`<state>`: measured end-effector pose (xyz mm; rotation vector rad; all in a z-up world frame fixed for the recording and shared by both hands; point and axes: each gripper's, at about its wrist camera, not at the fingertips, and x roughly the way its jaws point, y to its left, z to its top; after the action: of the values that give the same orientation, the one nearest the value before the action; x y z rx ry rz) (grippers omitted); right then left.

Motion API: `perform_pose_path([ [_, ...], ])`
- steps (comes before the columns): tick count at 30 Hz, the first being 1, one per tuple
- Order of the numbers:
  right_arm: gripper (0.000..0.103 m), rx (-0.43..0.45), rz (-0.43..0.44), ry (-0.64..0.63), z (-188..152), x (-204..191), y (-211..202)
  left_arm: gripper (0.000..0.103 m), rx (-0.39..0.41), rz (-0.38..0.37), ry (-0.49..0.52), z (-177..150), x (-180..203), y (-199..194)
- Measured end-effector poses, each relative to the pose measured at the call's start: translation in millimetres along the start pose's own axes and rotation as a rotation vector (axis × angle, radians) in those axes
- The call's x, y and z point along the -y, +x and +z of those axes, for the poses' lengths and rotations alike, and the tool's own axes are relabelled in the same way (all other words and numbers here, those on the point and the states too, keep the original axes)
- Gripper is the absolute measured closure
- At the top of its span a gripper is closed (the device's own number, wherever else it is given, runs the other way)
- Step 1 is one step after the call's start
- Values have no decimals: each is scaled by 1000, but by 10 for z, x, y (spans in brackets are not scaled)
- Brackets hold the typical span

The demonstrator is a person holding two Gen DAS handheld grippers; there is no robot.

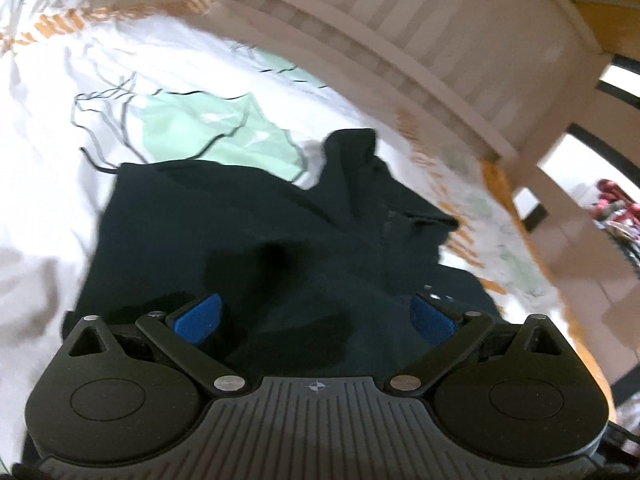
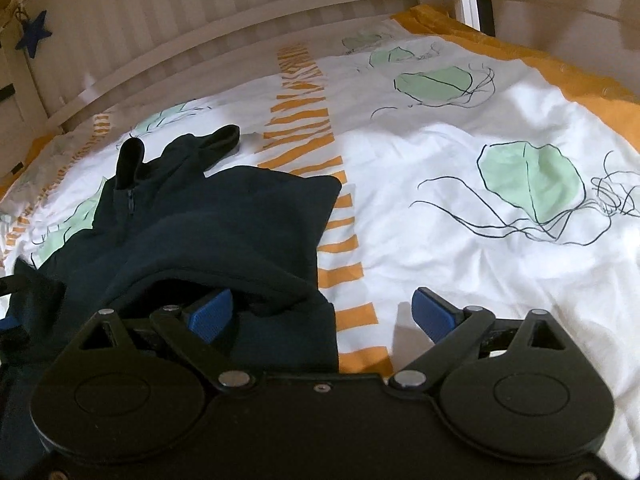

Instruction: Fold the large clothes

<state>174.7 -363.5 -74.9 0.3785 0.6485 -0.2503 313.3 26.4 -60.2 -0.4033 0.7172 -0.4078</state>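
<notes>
A dark navy zip-neck pullover (image 1: 256, 236) lies crumpled on the bed, collar toward the headboard. My left gripper (image 1: 316, 318) hangs open just above its body, blue pads (image 1: 200, 318) wide apart with dark cloth beneath them. In the right wrist view the same pullover (image 2: 224, 220) fills the left half, its zip and collar pointing up-left. My right gripper (image 2: 324, 314) stands open at the garment's right edge: the left pad (image 2: 210, 314) sits under a fold of hem, and the right pad (image 2: 434, 312) is over the bare duvet. Neither pinches cloth.
The bed wears a white duvet (image 2: 460, 240) with green blobs, black scribbles and an orange striped band (image 2: 316, 152). A white slatted headboard (image 1: 400, 28) curves along the far side. A blue star (image 2: 34, 34) hangs on the bed frame at left. Colourful clutter (image 1: 616, 216) lies beyond the bed.
</notes>
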Motion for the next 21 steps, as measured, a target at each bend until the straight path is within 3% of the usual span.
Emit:
perform_pose_path([
  [3, 6, -4, 10, 2, -6, -8, 3, 1, -33, -2, 37, -26, 93, 62],
  [10, 6, 17, 7, 12, 18, 18, -40, 2, -93, 142, 64, -96, 101, 249],
  [15, 6, 54, -1, 53, 110, 85, -9, 20, -123, 248, 244, -116, 178, 321],
  [21, 6, 133, 28, 109, 225, 147, -38, 21, -133, 214, 214, -67, 91, 298],
])
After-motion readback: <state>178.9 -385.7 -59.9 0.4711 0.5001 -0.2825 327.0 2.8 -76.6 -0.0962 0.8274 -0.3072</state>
